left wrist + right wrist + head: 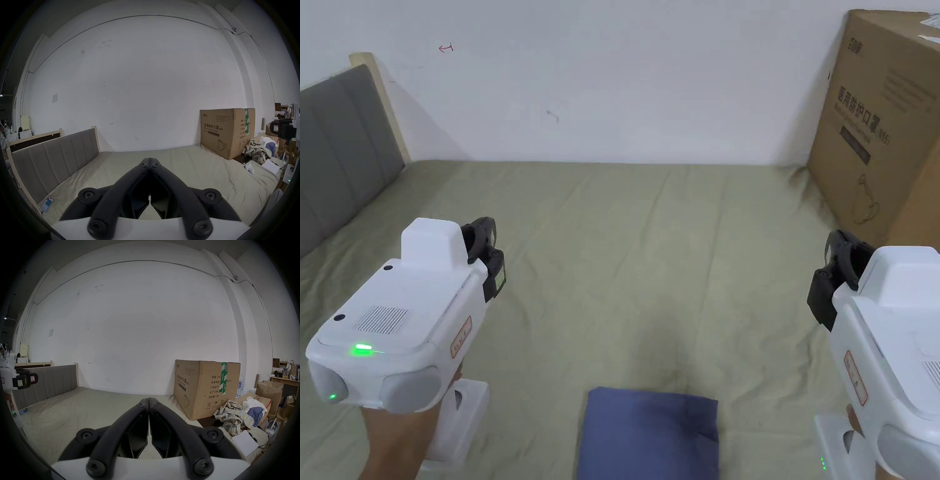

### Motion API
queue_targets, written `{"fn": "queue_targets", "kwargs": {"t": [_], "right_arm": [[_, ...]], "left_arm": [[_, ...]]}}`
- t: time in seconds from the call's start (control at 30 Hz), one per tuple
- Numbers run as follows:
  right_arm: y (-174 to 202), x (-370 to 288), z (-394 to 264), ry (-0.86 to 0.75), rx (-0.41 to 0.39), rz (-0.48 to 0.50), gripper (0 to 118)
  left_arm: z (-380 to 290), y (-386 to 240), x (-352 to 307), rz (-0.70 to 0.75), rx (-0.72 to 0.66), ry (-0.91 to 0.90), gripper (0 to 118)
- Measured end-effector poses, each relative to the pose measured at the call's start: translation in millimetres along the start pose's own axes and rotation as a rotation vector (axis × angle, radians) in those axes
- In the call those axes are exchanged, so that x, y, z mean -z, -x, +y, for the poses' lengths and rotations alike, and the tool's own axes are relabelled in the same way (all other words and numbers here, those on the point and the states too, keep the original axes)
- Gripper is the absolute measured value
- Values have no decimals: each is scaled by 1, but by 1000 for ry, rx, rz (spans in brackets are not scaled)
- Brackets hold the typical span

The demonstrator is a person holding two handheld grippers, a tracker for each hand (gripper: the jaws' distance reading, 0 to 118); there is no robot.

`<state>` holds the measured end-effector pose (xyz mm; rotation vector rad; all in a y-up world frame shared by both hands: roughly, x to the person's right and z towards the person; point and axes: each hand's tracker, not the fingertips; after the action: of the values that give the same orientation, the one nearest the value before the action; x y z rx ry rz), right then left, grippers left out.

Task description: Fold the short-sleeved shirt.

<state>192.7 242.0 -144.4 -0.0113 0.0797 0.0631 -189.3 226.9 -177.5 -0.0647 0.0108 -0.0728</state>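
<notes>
A blue shirt (649, 433) lies folded into a small rectangle on the olive bed sheet (650, 250), at the near edge of the head view between the two grippers. My left gripper (485, 249) is held above the sheet to the shirt's left, raised clear of it. In its own view the left gripper (150, 160) has its jaws closed together with nothing between them. My right gripper (836, 262) hovers to the shirt's right, beside the cardboard box. The right gripper (148, 399) also shows its jaws pressed together and empty.
A large cardboard box (881, 125) stands on the bed's far right corner. A grey padded headboard (337, 150) runs along the left, with a phone (47, 204) near it on the sheet. Loose clothes (233, 417) and paper (245, 444) are piled past the box.
</notes>
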Motion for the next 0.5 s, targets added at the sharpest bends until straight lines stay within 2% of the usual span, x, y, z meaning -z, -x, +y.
{"fn": "queue_targets", "kwargs": {"t": [0.3,0.5], "right_arm": [[11,17,-33,22,1,26,0],[41,45,-108,217,-11,98,0]], "left_arm": [[-6,2,2,-11,-37,21,0],[-9,2,1,-18,-28,39,0]]}}
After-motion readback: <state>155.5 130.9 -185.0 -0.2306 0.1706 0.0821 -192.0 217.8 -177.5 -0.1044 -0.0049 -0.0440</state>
